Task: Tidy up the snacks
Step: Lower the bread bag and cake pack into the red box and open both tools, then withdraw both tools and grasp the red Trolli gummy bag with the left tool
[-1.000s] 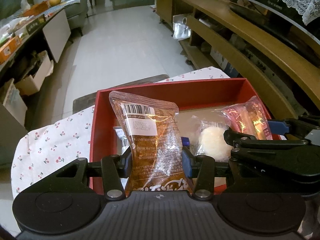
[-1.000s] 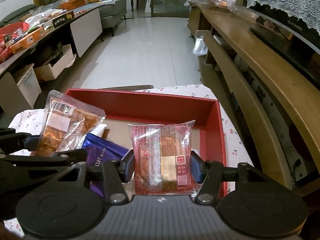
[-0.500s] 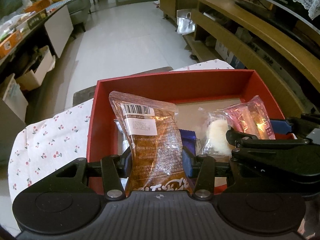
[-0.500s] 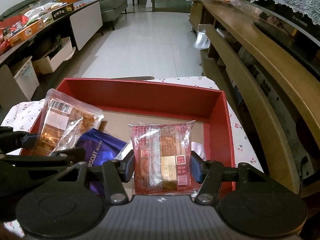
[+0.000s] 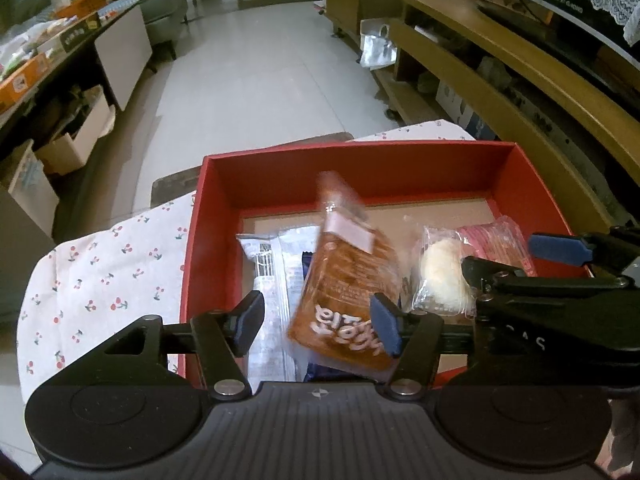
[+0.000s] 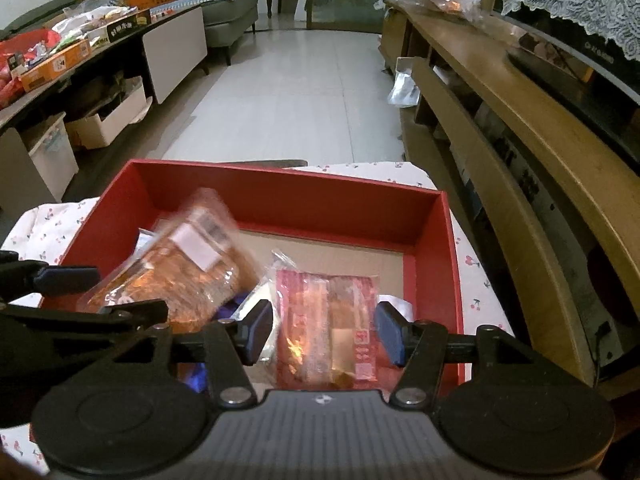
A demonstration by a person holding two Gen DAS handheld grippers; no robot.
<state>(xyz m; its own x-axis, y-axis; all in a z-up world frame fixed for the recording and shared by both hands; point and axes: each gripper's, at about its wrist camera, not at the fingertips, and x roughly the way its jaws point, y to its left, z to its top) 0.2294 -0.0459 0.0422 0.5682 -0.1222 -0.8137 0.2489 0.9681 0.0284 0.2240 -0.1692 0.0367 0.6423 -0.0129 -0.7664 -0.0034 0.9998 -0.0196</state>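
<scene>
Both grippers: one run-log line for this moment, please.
left gripper: open | brown snack pack: blurred, over red box | right gripper: open | pink snack pack: between jaws

1. Brown snack packet (image 5: 348,292): white lettering at the lower end, seen upside down, not legible; white label blurred.
2. Pink snack packet (image 6: 332,328): red label with a code square, characters too small to read.
3. No other text can be read.

My left gripper (image 5: 318,322) is matt black plastic; brown snack pack (image 5: 348,284) glossy clear film; red box (image 5: 360,160) matt card; cloth (image 5: 104,264) printed cotton.
</scene>
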